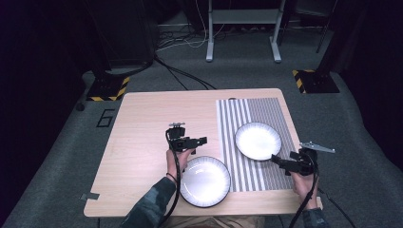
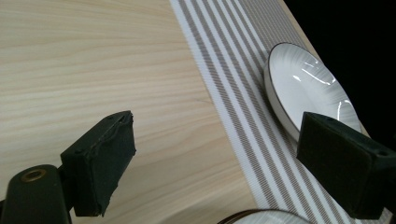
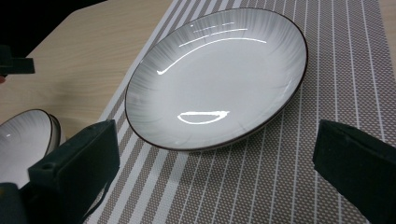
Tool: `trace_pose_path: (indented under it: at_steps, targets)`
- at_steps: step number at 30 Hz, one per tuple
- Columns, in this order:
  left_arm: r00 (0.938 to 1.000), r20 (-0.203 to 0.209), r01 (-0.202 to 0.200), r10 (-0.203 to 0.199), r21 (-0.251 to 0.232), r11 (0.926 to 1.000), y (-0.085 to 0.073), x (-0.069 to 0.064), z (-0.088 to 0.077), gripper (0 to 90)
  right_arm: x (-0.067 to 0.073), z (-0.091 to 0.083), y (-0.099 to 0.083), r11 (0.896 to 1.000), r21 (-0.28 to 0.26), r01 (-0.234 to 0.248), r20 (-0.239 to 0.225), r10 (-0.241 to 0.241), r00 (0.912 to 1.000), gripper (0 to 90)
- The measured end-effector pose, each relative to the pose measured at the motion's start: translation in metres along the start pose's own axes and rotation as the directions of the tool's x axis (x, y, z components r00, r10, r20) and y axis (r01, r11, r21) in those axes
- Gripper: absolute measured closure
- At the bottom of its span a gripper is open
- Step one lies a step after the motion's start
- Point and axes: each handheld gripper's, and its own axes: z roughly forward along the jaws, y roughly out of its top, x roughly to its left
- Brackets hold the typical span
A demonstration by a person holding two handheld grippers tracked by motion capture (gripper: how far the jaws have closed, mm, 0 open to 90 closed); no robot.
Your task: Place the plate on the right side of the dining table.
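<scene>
Far plate (image 1: 258, 140): white, dark rim, on striped mat (image 1: 266, 111), right half of table (image 1: 157, 123)
Near plate (image 1: 205, 181): front edge, seemingly overlapping mat's left border
Right gripper (image 1: 279, 160): jaws wide apart, empty, just short of far plate
Left gripper (image 1: 199, 141): jaws wide apart, empty, above bare wood beyond near plate

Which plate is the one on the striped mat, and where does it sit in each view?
High view: the mat plate lies right of centre, on the striped mat.
Left gripper view: same plate at the right edge, above the right jaw.
Right gripper view: it takes up the upper centre.
Shared landmark: the mat's stripes.
</scene>
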Motion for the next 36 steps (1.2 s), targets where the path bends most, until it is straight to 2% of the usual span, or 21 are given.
trace_pose_path:
  at_steps: [6,13,15,19,20,21,23,24,27,29,32,33,35,36]
  targets:
    - [0.999,-0.045,-0.004,0.003,-0.036,0.9994,-0.013,0.025,-0.027,11.0,-0.001,-0.008,-0.014,1.0,0.003,0.014,0.037,-0.014,0.9992,0.0]
    - [0.9943,-0.105,0.014,-0.017,-0.032,0.9994,-0.034,0.062,-0.056,9.4,-0.004,-0.012,-0.03,0.999,0.021,0.043,0.085,-0.044,0.9954,0.0]
    - [0.9914,-0.129,0.02,-0.025,-0.041,0.9989,-0.041,0.07,-0.064,8.8,-0.004,-0.013,-0.035,0.999,0.031,0.044,0.095,-0.047,0.9944,0.0]
    - [0.9819,-0.189,0.004,-0.013,-0.051,0.9987,-0.056,0.089,-0.082,8.5,-0.006,-0.014,-0.043,0.997,0.039,0.063,0.125,-0.067,0.9899,0.0]
    - [0.9788,-0.205,-0.001,-0.009,-0.049,0.9988,-0.06,0.093,-0.085,8.3,-0.006,-0.015,-0.045,0.997,0.044,0.065,0.131,-0.07,0.9889,0.0]
    - [0.973,-0.231,-0.007,-0.003,-0.046,0.9989,-0.064,0.098,-0.089,8.0,-0.007,-0.015,-0.047,0.996,0.049,0.072,0.14,-0.079,0.987,0.0]
    - [0.9669,-0.255,-0.006,-0.006,-0.046,0.9989,-0.069,0.104,-0.095,7.6,-0.008,-0.016,-0.051,0.994,0.059,0.09,0.159,-0.099,0.9824,0.0]
    - [0.9602,-0.279,-0.022,0.01,-0.038,0.999,-0.072,0.108,-0.1,7.4,-0.008,-0.016,-0.052,0.994,0.062,0.092,0.17,-0.102,0.9803,0.0]
    - [0.9474,-0.319,-0.038,0.025,-0.033,0.9987,-0.079,0.116,-0.106,7.0,-0.01,-0.017,-0.058,0.99,0.079,0.114,0.21,-0.128,0.9692,0.0]
    - [0.9345,-0.353,-0.056,0.046,-0.016,0.9983,-0.084,0.121,-0.11,6.5,-0.012,-0.016,-0.061,0.989,0.094,0.118,0.221,-0.137,0.9657,0.0]
    - [0.9196,-0.388,-0.07,0.062,-0.005,0.9975,-0.089,0.126,-0.114,6.2,-0.012,-0.017,-0.063,0.984,0.115,0.137,0.255,-0.162,0.9532,0.0]
    - [0.9112,-0.405,-0.084,0.077,0.0,0.9965,-0.092,0.128,-0.115,6.2,-0.011,-0.017,-0.063,0.982,0.119,0.149,0.263,-0.176,0.9487,0.0]
    - [0.9053,-0.417,-0.091,0.083,-0.001,0.9958,-0.095,0.13,-0.115,6.1,-0.011,-0.014,-0.065,0.975,0.148,0.167,0.278,-0.203,0.9389,0.0]
    - [0.8965,-0.432,-0.109,0.098,-0.002,0.994,-0.097,0.131,-0.115,6.3,-0.011,-0.012,-0.065,0.972,0.159,0.175,0.276,-0.214,0.9371,0.0]
